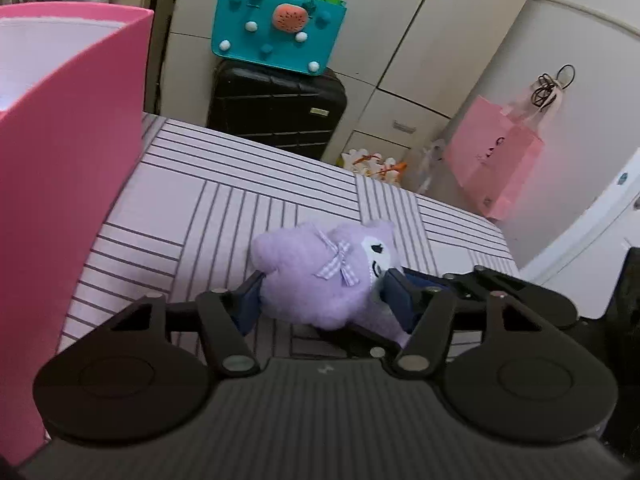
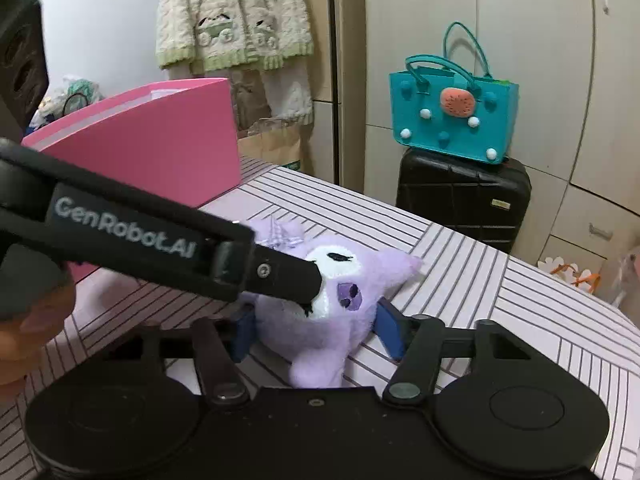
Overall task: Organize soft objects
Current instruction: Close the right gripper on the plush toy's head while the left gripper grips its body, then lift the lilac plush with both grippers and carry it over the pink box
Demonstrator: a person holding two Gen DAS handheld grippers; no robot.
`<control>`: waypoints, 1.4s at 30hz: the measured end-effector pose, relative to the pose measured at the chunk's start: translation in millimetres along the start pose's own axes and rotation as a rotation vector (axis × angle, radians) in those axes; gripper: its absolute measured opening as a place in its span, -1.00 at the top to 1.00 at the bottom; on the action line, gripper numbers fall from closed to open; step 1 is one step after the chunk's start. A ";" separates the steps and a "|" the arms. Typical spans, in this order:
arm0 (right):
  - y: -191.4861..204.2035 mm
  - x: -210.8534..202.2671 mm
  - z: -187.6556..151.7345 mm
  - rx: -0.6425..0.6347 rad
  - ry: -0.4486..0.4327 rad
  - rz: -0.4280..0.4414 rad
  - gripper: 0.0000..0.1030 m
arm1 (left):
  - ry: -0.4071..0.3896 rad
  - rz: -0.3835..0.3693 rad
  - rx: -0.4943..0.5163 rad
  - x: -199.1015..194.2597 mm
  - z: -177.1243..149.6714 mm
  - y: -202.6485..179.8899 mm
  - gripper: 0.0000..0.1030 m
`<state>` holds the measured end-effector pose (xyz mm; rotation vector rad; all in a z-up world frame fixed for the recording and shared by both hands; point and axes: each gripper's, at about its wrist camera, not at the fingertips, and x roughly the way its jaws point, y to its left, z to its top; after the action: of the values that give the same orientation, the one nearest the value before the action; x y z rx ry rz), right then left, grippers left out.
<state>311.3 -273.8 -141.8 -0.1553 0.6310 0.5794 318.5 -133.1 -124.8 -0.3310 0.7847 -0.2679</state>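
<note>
One purple plush [image 1: 320, 276] lies on the striped bed [image 1: 224, 184], and two grippers meet at it. In the left wrist view the left gripper [image 1: 322, 298] has its two blue pads [image 1: 250, 300] pressed against the plush's sides, so it holds the toy between them. In the right wrist view the right gripper [image 2: 316, 322] brackets the same plush [image 2: 340, 308]: one pad [image 2: 390, 328] sits just beside the toy's right flank, the other touches its left, and whether it truly grips I cannot tell. The left gripper's black finger [image 2: 280, 276] crosses that view and lies over the plush's white face. The toy wears one checked bow [image 1: 338, 264]. Just left of the plush stands one pink box [image 1: 68, 168], open at the top, resting on the bed. Beyond the bed's far edge there is one black suitcase [image 1: 276, 108] with one teal bag [image 1: 276, 28] on top of it. One pink paper bag [image 1: 494, 160] hangs to the right, and one cream sweater [image 2: 236, 16] hangs on the wall behind the box.
</note>
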 end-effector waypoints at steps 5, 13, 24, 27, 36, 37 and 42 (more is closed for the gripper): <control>1.0 -1.9 -1.1 0.006 -0.010 -0.006 -0.15 | -0.010 -0.017 0.038 -5.4 -4.0 -5.9 -0.02; 16.0 -16.6 -2.1 0.014 0.006 -0.024 -0.13 | -0.015 -0.042 0.077 -27.6 -14.7 -8.1 0.03; 42.8 -51.3 -15.5 0.138 0.012 -0.018 -0.14 | 0.014 -0.091 0.116 -73.9 -32.8 -3.8 0.11; 55.1 -62.5 -22.6 0.172 -0.015 0.000 -0.14 | 0.006 -0.121 0.130 -93.1 -40.3 1.8 0.13; 109.8 -108.7 -35.6 0.160 -0.060 -0.060 -0.14 | 0.067 -0.260 0.162 -141.5 -60.4 19.4 0.19; 116.5 -113.1 -37.1 0.153 -0.057 -0.068 -0.14 | 0.075 -0.272 0.167 -146.5 -62.9 21.8 0.19; 147.4 -129.1 -38.9 0.122 -0.033 -0.096 -0.14 | 0.110 -0.314 0.172 -170.2 -71.9 34.4 0.19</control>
<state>124.9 -223.0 -90.8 -0.0613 0.6220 0.4492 154.7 -54.8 -76.2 -0.2777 0.8103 -0.6492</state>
